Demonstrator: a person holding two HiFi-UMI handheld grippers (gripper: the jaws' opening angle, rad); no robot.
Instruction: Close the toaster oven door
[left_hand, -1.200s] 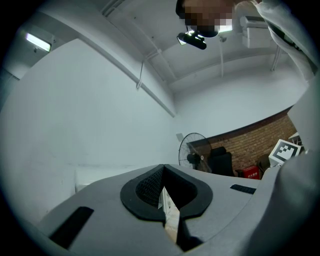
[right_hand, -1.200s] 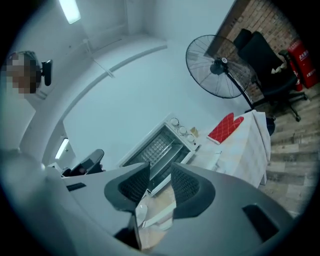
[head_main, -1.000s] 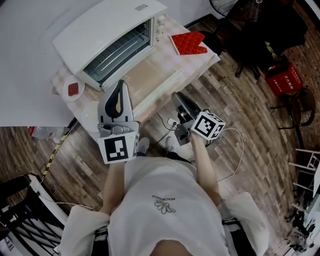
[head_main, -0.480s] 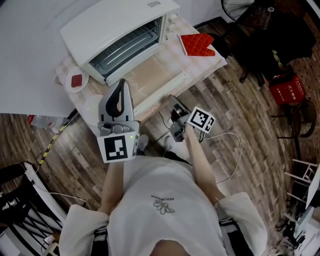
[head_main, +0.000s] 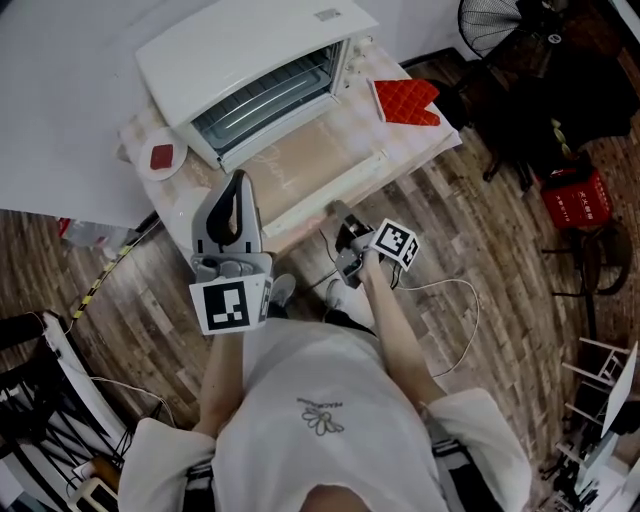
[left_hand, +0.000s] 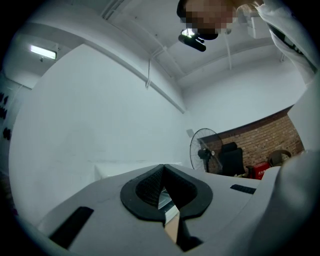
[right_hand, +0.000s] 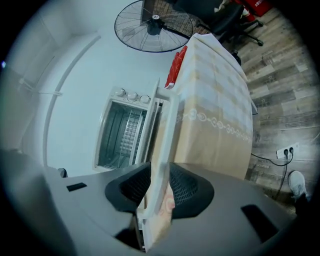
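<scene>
Right gripper (head_main: 341, 213) clamps handle (right_hand: 163, 145) of toaster oven (head_main: 250, 55) door (head_main: 300, 160), open flat. Left gripper (head_main: 237, 185) closed, empty. Door likely rigid, hinged, part glass: lift by handle.

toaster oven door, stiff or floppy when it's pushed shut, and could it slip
Probably stiff: the toaster oven door is a framed glass panel, so it should swing up in one piece. Its smooth white handle, held in the right gripper, might slip. The toaster oven looks light and may slide on the cloth.
</scene>
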